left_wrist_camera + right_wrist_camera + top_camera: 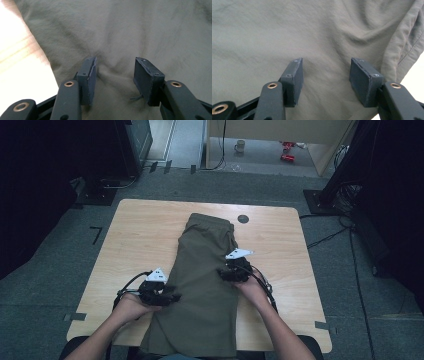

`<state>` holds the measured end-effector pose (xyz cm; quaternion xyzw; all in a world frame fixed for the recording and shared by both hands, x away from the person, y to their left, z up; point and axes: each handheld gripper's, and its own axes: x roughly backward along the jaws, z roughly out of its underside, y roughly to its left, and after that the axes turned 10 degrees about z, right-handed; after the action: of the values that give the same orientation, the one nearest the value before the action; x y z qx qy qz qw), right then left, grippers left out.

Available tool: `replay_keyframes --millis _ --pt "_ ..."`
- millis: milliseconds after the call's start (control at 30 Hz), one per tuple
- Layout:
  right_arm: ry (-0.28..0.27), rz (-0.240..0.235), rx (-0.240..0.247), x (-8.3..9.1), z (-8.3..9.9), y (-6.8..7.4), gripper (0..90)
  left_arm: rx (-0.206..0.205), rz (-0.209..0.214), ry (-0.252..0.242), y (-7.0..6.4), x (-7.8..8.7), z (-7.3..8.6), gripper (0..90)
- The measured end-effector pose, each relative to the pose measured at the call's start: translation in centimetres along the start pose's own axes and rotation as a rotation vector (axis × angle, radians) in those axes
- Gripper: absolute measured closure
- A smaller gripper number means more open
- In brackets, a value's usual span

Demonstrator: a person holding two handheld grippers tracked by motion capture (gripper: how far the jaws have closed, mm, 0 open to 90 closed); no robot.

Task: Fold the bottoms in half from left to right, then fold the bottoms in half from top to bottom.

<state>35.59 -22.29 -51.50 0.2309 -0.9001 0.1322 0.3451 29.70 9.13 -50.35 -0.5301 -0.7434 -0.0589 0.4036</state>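
1. The left gripper [115, 75] and the right gripper [325, 75] are held wide, pressed down on cloth; nothing is pinched.
2. The olive trousers [200, 280] are laid lengthwise along the table [135, 235], folded narrow.
3. A crosswise fold is judged outstanding.

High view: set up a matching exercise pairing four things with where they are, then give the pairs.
1. olive-green fabric trousers
2. small dark round disc
3. left gripper
4. pale mug

A. on the floor beyond the table
B. at the trousers' left edge, jaws apart
C. on the wooden table's far edge
D. lengthwise down the table's middle

Pairs: 1-D, 2-C, 3-B, 4-A
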Motion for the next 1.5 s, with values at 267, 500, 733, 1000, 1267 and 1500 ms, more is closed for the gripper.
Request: replay_keyframes --millis 267,500,733,1000,1267,1500 --pt "0.006 -0.037 0.025 1.0 0.7 1.4 43.1 -0.001 0.01 0.008 -1.1 0.6 1.0 49.6" --pt "0.01 -0.06 0.039 1.8 1.3 2.1 42.4 0.002 0.015 0.006 -1.5 0.9 1.5 48.8" --pt "0.036 -0.088 0.008 1.9 1.0 1.9 42.2 -0.011 -0.005 -0.011 -1.3 1.5 1.0 48.4" --pt "0.009 -0.076 -0.021 2.4 0.2 1.2 43.4 -0.015 -0.037 -0.051 -0.1 2.2 0.1 47.9" --pt "-0.017 -0.056 -0.042 2.5 -0.6 0.5 43.9 -0.015 -0.079 -0.056 1.4 2.2 -1.5 49.3" --pt "-0.008 -0.035 -0.06 1.5 -1.8 -0.7 44.2 0.006 -0.092 -0.037 3.7 1.9 -2.2 49.9"
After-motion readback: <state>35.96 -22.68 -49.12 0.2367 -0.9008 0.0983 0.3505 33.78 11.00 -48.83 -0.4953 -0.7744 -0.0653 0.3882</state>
